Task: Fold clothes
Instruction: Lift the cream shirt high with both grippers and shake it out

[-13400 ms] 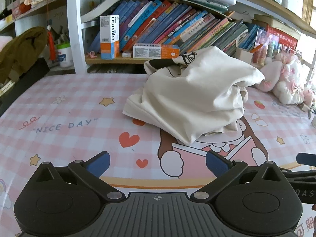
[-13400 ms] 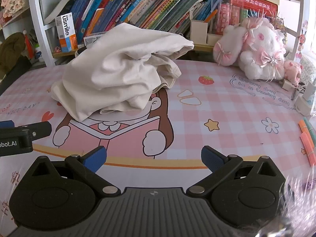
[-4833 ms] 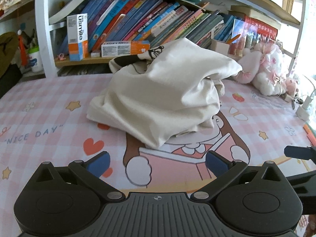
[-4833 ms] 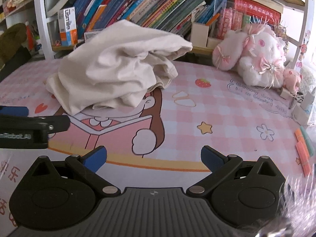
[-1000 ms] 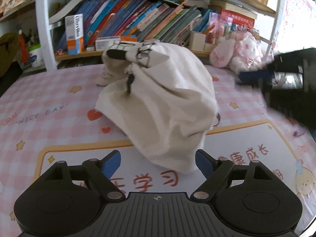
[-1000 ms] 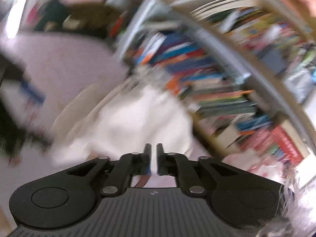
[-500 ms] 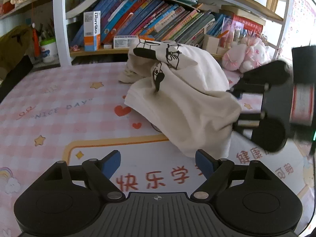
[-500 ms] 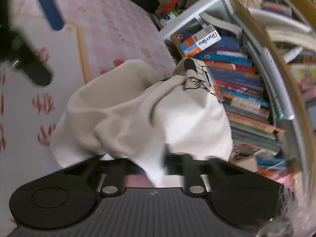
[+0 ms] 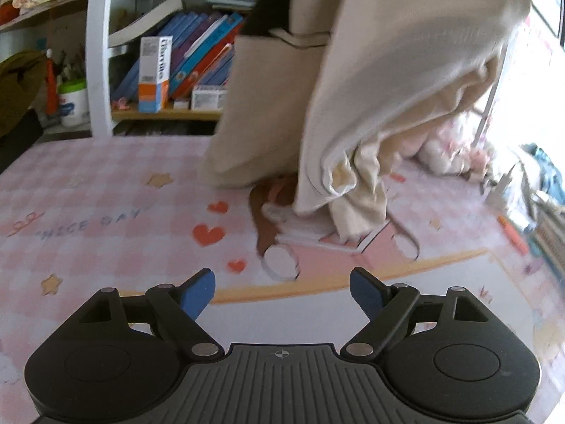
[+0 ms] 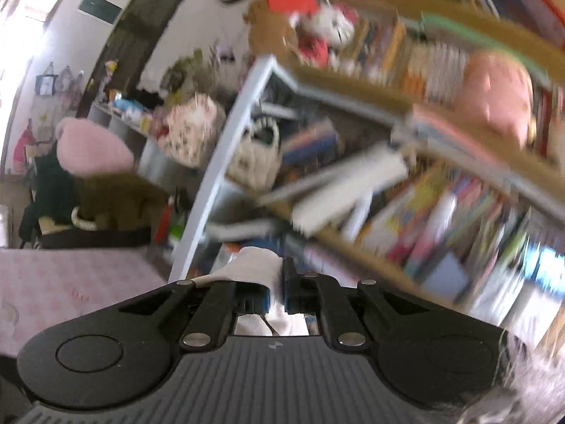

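Note:
A cream garment [image 9: 395, 81] with black trim hangs from above in the left wrist view, its lower folds brushing the pink cartoon desk mat [image 9: 106, 212]. My left gripper [image 9: 282, 293] stands open low over the mat's near part, short of the cloth, with nothing between its blue-tipped fingers. In the right wrist view my right gripper [image 10: 277, 291] is shut on a bunched fold of the same cream garment [image 10: 252, 265], held high and tilted in front of the bookshelf. The rest of the garment is hidden below that camera.
A bookshelf [image 9: 183, 60] packed with books runs along the back of the desk. Pink plush toys [image 9: 445, 148] sit at the back right, and orange pens [image 9: 512, 233] lie near the right edge. A white cup [image 9: 72, 102] and a dark bag [image 9: 17, 92] stand far left.
The right gripper has risen steeply with the garment pinched in it, lifting the heap off the mat so it now hangs. The left gripper shifted sideways and stayed open.

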A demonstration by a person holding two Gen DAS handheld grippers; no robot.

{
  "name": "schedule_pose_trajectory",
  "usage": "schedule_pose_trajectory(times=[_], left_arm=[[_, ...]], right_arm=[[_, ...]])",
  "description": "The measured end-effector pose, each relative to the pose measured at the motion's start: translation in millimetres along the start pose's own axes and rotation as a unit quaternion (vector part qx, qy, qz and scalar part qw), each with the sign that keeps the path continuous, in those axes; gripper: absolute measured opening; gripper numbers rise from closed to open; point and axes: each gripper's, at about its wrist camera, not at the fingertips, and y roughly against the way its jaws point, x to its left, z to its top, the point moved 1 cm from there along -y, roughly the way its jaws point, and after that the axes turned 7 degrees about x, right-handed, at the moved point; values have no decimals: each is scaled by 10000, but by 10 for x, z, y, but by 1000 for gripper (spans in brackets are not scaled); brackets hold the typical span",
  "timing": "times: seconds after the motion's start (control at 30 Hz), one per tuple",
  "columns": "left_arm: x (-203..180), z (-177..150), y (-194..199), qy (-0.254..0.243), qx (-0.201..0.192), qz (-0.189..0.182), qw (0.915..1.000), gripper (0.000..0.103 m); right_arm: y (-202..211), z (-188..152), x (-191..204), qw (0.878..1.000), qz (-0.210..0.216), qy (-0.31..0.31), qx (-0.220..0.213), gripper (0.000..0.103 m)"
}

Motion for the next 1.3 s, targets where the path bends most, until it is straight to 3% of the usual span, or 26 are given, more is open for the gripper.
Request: schedule_pose_trajectory(times=[0.17, 0.3, 0.37, 0.4, 0.43, 0.57, 0.67, 0.77, 0.83, 0.9, 0.97, 1.03, 1.17, 1.27, 1.3], left_arm=[[-78, 74, 22, -47, -515, -3, 9987, 86], [52, 139, 144, 381, -1159, -274, 9921, 82], [124, 162, 192, 569, -1375, -481, 9877, 59], [153, 179, 178, 619, -1336, -516, 9878, 26], [182, 192, 142, 648, -1227, -501, 9891, 12], [359, 212, 180, 825, -1156, -344, 9893, 7], [552, 308, 434, 1060, -1487, -64, 9832, 6], [693, 492, 846, 1189, -2106, 287, 9699, 6], [698, 630, 1201, 1048, -2676, 525, 9564, 6], [623, 790, 1632, 810, -3361, 701, 9357, 6], [523, 943, 2076, 585, -4078, 780, 9079, 6], [395, 1089, 2532, 385, -4795, 746, 8735, 6], [224, 1321, 3237, 82, -5857, 260, 8101, 6], [138, 1428, 3468, -5, -6235, -40, 7818, 7], [105, 1472, 3504, 2, -6291, -121, 7772, 7]], right_arm=[[68, 260, 79, 9998, -73, 156, -119, 7], [137, 281, 127, 9996, -197, 186, -47, 7], [153, 248, 129, 9995, -281, 162, 27, 7], [165, 223, 119, 9993, -339, 123, 59, 7], [178, 198, 106, 9991, -402, 78, 91, 7], [213, 52, 25, 9971, -677, -112, 316, 7], [277, -121, -61, 9940, -932, -289, 501, 7], [447, -284, -139, 9910, -1071, -616, 524, 7], [599, -347, -162, 9895, -1161, -746, 422, 7], [813, -323, -168, 9892, -1190, -845, 159, 7], [1096, -216, -189, 9877, -1184, -967, -328, 7], [1420, -41, -215, 9827, -1237, -988, -960, 7], [2112, 275, -294, 9563, -1403, -876, -2413, 7], [2478, 369, -376, 9346, -1367, -810, -3182, 7], [2557, 372, -408, 9297, -1349, -785, -3335, 7]])
